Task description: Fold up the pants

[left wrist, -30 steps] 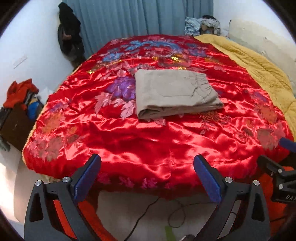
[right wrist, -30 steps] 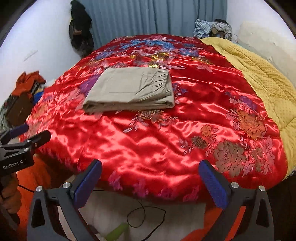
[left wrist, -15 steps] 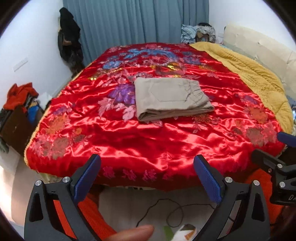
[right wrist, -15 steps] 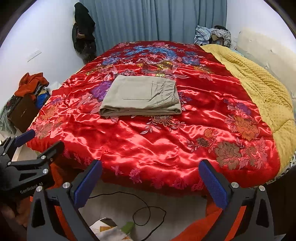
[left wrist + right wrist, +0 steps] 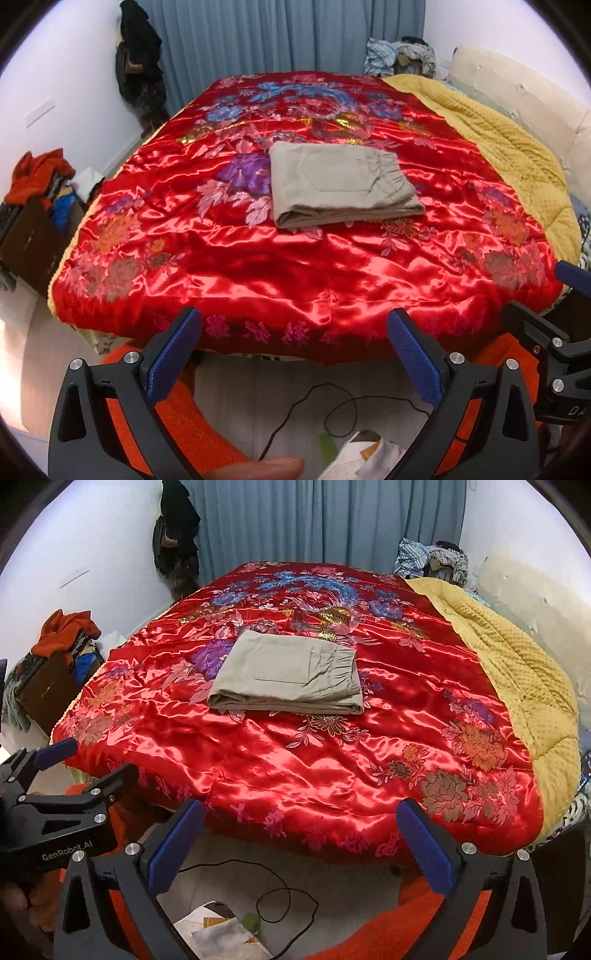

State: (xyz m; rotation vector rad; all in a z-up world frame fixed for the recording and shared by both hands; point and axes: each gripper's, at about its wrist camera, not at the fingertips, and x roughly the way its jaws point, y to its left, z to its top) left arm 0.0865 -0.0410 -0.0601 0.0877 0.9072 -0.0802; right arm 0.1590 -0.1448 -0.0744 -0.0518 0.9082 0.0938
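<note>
Room: white walls, blue-grey curtain across the far wall. Bed fills most of both views, covered w/ a shiny red floral satin spread; a mustard quilt runs along its right side, touching the spread's edge. Pale headboard or cushion sits beyond the quilt. Dark clothes hang at the far-left corner. Low brown box by the left wall carries orange & blue clothes. Bundle of striped fabric lies at the far-right corner.

Pants, beige, lie folded into a flat rectangle near mid-bed, elastic waist at the right end, well apart from both tools.

Left gripper & right gripper hang off the bed's near edge above the floor, jaws spread wide, nothing between them. Black cable loops on the floor below, beside scraps of paper.
</note>
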